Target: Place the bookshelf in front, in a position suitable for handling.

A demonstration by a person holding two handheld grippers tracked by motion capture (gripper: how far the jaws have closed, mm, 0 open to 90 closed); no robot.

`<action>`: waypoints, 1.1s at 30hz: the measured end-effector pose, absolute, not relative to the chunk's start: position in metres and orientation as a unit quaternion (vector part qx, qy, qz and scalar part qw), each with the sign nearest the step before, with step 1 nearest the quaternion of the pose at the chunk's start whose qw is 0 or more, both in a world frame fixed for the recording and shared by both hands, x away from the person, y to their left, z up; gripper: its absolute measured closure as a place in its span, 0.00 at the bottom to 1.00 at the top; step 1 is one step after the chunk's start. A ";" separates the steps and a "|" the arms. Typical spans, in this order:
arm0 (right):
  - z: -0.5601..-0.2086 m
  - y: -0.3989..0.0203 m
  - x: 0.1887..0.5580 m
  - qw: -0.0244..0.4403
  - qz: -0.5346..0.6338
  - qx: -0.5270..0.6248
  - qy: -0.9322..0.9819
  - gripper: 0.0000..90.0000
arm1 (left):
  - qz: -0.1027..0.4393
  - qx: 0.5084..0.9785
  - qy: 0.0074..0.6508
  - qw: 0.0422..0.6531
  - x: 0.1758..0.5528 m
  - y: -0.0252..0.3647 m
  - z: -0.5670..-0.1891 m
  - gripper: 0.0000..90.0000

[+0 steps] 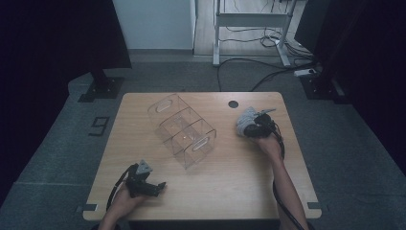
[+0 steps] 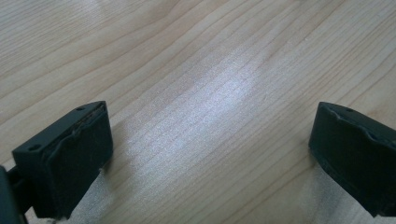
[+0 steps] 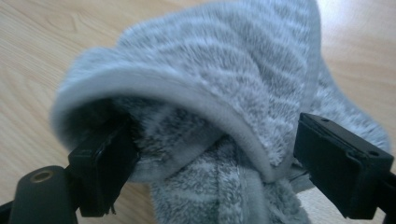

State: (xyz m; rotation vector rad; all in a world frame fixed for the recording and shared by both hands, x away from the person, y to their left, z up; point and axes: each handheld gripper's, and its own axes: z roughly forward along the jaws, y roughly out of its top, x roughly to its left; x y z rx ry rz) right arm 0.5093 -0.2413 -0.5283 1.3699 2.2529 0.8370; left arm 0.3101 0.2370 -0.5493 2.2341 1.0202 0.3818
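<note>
Grasp step: right gripper [image 3: 210, 163] jaws spread around grey fluffy cloth [image 3: 224, 84] near bench [image 1: 249, 182] right edge, not yet clamped; next squeeze, lift toward clear divided box [image 1: 184, 132]. Left gripper [image 2: 210, 154] jaws released, empty.

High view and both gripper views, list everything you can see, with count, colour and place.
table: one, light wood, centre of the high view
bin: one, clear, with dividers and handle cutouts, set at an angle left of the table's middle
cloth: one, grey, fluffy, bunched at the table's right, between the right gripper's jaws
hole: one, dark, round, near the table's far edge
desk frame: one, white, on the floor beyond the table
cables: several, dark, on the floor behind
left gripper: one, black, open over bare wood, near left
right gripper: one, black, jaws either side of the cloth
</note>
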 end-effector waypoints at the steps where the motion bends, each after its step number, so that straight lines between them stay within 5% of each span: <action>1: -0.531 -0.241 0.510 0.186 0.294 0.485 0.802 0.17 | 0.146 0.851 0.389 0.322 0.310 0.237 -0.549 0.00; 4: -0.535 -0.241 0.511 0.183 0.291 0.485 0.804 0.21 | 0.146 0.851 0.389 0.322 0.310 0.237 -0.549 0.00; 11: -0.532 -0.243 0.510 0.147 0.296 0.505 0.798 0.62 | 0.145 0.850 0.389 0.322 0.310 0.237 -0.549 0.00; 33: -0.481 -0.239 0.491 0.185 0.312 0.473 0.803 0.68 | 0.146 0.850 0.390 0.322 0.310 0.236 -0.549 0.00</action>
